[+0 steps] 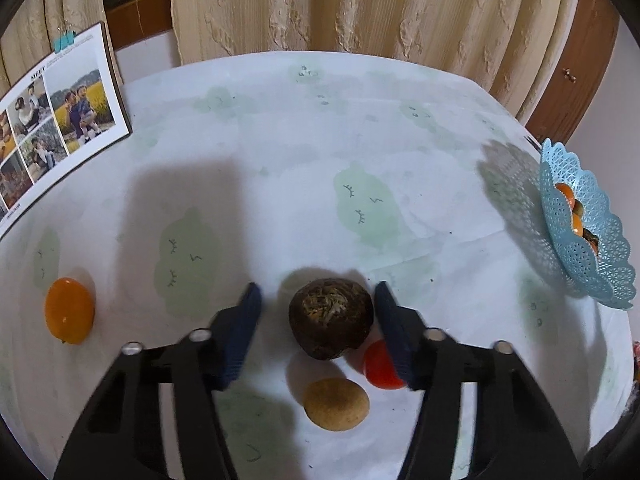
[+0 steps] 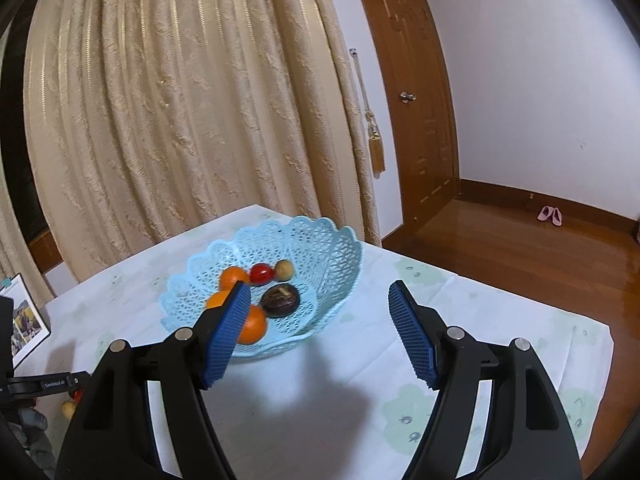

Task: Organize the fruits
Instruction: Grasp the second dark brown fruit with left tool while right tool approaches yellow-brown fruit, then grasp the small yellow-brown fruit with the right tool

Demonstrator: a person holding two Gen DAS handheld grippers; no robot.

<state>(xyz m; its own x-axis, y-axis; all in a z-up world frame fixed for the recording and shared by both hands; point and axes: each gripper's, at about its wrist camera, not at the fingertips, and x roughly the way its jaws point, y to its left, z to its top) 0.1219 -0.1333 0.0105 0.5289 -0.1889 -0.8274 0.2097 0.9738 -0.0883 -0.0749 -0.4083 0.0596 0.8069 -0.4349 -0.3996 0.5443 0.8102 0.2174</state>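
Observation:
A dark brown round fruit (image 1: 331, 318) lies on the tablecloth between the fingers of my left gripper (image 1: 318, 286). The left pad stands clear of it and the right pad is at its side, so the gripper is open around it. Just below it lie a red fruit (image 1: 380, 366), partly behind the right finger, and a tan fruit (image 1: 336, 404). An orange fruit (image 1: 69, 310) sits far left. My right gripper (image 2: 319, 284) is open and empty, hovering before the blue lattice basket (image 2: 332, 248), which holds oranges (image 2: 252, 326), a red fruit (image 2: 262, 273), a tan fruit (image 2: 285, 269) and a dark fruit (image 2: 280, 300).
A photo board (image 1: 56, 120) leans at the table's back left. In the left wrist view the basket (image 1: 580, 268) stands at the table's right edge. Cream curtains hang behind the table. A wooden door (image 2: 416, 100) and wooden floor lie to the right.

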